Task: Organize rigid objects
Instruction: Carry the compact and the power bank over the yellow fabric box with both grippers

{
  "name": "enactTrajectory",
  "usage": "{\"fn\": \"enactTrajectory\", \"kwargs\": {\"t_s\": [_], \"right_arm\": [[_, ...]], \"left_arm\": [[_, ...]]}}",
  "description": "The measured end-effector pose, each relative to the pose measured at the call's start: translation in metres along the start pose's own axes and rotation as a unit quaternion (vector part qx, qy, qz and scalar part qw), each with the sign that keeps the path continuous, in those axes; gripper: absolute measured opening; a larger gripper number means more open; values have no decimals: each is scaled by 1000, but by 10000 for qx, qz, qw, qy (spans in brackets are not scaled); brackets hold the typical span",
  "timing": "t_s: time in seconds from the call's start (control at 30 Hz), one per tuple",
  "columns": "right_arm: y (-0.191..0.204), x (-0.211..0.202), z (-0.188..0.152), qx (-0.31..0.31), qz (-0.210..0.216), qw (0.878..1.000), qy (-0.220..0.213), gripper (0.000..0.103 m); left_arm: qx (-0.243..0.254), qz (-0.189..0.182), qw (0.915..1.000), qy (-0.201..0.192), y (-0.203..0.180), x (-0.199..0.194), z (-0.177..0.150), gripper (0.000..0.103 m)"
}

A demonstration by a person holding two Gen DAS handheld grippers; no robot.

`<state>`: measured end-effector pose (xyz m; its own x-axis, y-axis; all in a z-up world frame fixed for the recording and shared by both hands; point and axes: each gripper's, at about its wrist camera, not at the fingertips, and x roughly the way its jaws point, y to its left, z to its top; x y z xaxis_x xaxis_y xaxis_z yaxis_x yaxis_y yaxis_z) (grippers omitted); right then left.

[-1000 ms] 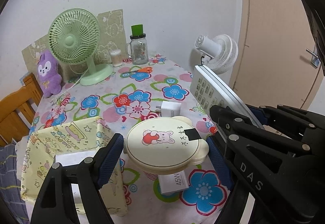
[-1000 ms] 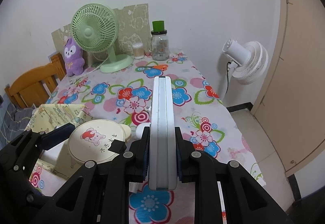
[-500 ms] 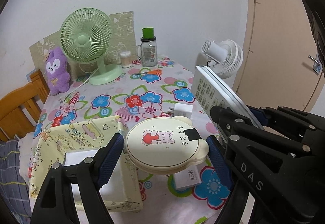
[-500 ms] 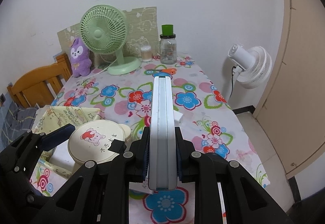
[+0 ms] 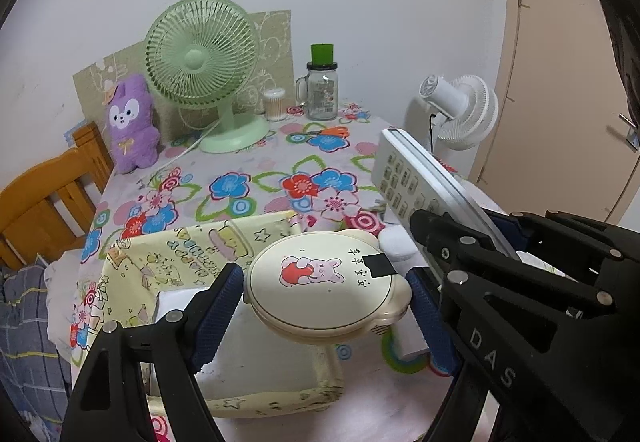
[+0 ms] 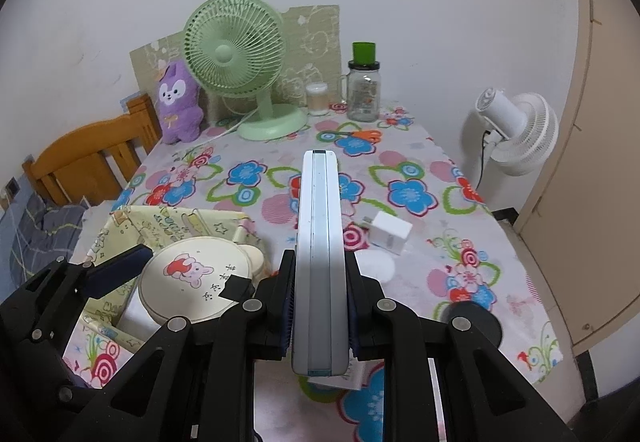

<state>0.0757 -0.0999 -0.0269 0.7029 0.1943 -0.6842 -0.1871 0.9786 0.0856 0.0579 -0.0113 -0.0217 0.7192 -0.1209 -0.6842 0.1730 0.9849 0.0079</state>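
Left tool (image 5: 326, 296) clamps round cream bunny-print case (image 5: 324, 278); right tool (image 6: 318, 306) clamps long white remote (image 6: 318, 242) edge-up.

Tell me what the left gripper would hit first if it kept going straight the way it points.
The left gripper, shut on the round cream case, points down over the yellow fabric box. Going straight on, it would likely meet the box's inside or far wall first, then the floral tablecloth; depth is unclear.

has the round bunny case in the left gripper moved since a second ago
Yes. The left gripper has carried the round bunny case left over the yellow storage box, away from the white charger on the tablecloth.
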Motion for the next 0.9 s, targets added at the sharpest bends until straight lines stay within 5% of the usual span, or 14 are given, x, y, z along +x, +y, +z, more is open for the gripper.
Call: {"fn": "enactTrajectory", "kwargs": {"t_s": [0.9], "right_arm": [[78, 42, 1, 102, 314, 9986, 401, 24]], "left_arm": [[-179, 188, 9991, 348, 77, 16, -17, 84]]}}
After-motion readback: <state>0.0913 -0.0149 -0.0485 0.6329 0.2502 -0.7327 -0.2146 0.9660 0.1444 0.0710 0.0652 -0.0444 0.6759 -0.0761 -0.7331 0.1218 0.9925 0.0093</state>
